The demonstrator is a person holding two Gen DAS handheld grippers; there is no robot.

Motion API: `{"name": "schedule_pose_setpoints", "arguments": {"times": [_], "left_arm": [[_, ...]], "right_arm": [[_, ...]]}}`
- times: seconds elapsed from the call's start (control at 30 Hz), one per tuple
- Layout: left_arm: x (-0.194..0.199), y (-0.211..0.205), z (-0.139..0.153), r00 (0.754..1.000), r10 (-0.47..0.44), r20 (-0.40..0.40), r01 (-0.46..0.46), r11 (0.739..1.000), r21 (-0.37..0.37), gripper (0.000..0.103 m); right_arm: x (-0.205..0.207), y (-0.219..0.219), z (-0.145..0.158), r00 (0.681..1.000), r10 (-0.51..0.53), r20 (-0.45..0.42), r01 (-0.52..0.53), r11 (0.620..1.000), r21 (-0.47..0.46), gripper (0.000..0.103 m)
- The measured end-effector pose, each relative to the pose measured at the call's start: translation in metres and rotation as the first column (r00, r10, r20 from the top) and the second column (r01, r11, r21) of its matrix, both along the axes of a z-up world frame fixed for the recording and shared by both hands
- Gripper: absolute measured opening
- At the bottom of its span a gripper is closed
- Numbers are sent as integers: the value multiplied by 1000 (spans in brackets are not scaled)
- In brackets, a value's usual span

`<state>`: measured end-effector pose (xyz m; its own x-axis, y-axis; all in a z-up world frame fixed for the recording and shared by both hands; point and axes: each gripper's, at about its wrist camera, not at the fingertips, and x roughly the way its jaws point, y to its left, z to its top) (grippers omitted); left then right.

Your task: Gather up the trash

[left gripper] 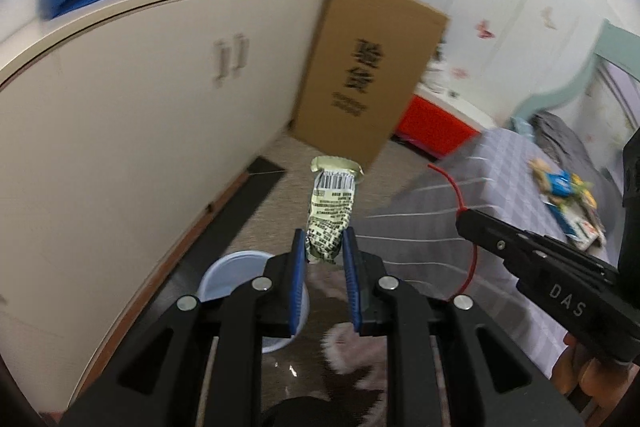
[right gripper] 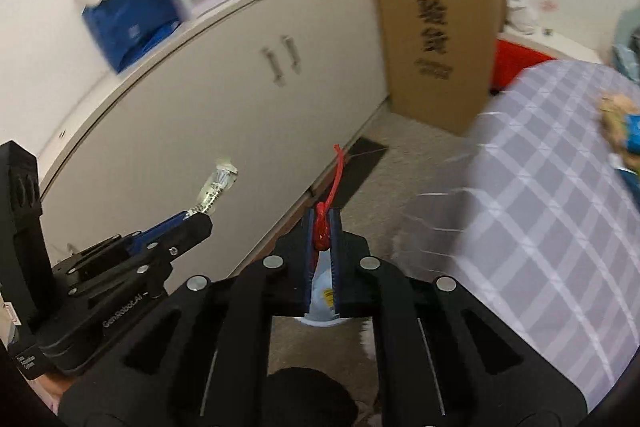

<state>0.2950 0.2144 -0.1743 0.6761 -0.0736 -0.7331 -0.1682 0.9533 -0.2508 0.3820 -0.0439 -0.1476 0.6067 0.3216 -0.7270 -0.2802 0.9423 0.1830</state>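
My left gripper (left gripper: 324, 241) is shut on a crumpled pale-green snack wrapper (left gripper: 332, 211) with a barcode, which sticks up from the blue pads. The same wrapper (right gripper: 214, 189) and left gripper (right gripper: 192, 219) show at the left of the right wrist view. My right gripper (right gripper: 323, 231) is shut on a knotted red plastic strip (right gripper: 323, 233) whose tail points upward. In the left wrist view that red strip (left gripper: 460, 203) hangs from the right gripper (left gripper: 464, 219) at the right. A white bin (left gripper: 228, 271) sits on the floor below the left gripper, partly hidden by its fingers.
A long cream cabinet (left gripper: 120, 131) runs along the left. A tall cardboard box (left gripper: 368, 67) leans at its far end, beside a red box (left gripper: 432, 123). A bed with a grey checked cover (right gripper: 540, 207) fills the right, with more wrappers (left gripper: 568, 195) on it. Speckled floor lies between.
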Motion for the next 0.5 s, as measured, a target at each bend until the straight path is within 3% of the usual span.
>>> {"name": "schedule_pose_setpoints", "arguments": {"times": [0.1,0.17,0.2,0.23,0.5], "left_arm": [[-3,26,-10,998,56,-29,-56,998,1,18],[-4,40,-18,995,86,-50,-86,996,0,18],[-4,46,-23,993,100,-66,-101,995,1,18],[-5,50,-26,991,107,-74,-107,994,2,18],[4,55,-44,988,95,-125,-95,995,8,18]], "right_arm": [[14,29,-17,997,68,-45,-68,998,0,13],[25,42,-30,993,89,-80,-89,996,15,25],[28,46,-35,993,85,-87,-85,996,4,44],[30,48,-39,993,73,-89,-74,997,-14,54],[20,47,-48,998,25,-60,-31,995,-96,56]]}}
